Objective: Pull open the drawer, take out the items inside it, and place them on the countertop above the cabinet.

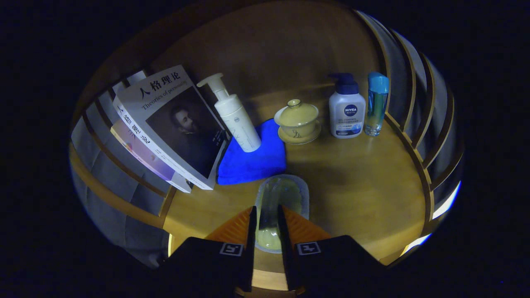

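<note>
1. Wooden countertop (356, 182) lies under our gripper (267, 225), whose 2 fingers are closed narrowly on a clear plastic bag (285, 194) resting on it.
2. Just ahead we see a blue cloth (252, 159) under a white pump bottle (236, 116), books (165, 128) leaning left.
3. Beyond stand a lidded teacup (298, 120), a lotion bottle (347, 109) and a blue bottle (376, 103).

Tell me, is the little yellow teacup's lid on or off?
On. The lid sits on the yellow teacup, on its saucer.

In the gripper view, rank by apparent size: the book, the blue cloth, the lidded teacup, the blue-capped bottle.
1. book
2. blue cloth
3. and 4. lidded teacup and blue-capped bottle look alike; unranked.
The gripper holds a clear container.
</note>
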A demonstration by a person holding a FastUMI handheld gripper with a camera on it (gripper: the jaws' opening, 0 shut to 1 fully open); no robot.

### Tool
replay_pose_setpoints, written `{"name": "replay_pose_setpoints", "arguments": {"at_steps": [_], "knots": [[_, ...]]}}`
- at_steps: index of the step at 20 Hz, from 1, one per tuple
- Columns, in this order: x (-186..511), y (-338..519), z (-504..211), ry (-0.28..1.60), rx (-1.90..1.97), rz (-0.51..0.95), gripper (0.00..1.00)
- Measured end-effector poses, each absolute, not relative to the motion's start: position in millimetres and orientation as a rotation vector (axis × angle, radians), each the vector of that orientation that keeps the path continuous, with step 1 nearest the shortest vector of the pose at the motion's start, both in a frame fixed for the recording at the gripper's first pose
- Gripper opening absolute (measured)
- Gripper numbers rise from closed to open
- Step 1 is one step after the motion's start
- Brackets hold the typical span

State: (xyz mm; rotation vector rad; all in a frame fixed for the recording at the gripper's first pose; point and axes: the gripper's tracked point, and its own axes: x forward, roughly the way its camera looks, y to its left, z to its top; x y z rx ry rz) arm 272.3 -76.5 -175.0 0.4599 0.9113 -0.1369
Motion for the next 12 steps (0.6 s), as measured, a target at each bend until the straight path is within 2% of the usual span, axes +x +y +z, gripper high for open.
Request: {"name": "replay_pose_setpoints", "arguments": {"at_steps": [3, 6, 12], "knots": [[271.0, -72.7, -164.1, 0.857, 0.403, -0.111, 0.59], [260.8, -82.6, -143.8, 0.766, 0.291, -0.144, 0.98], [224.6, -58.5, -95.8, 0.601, 0.262, -0.093, 0.98]]}}
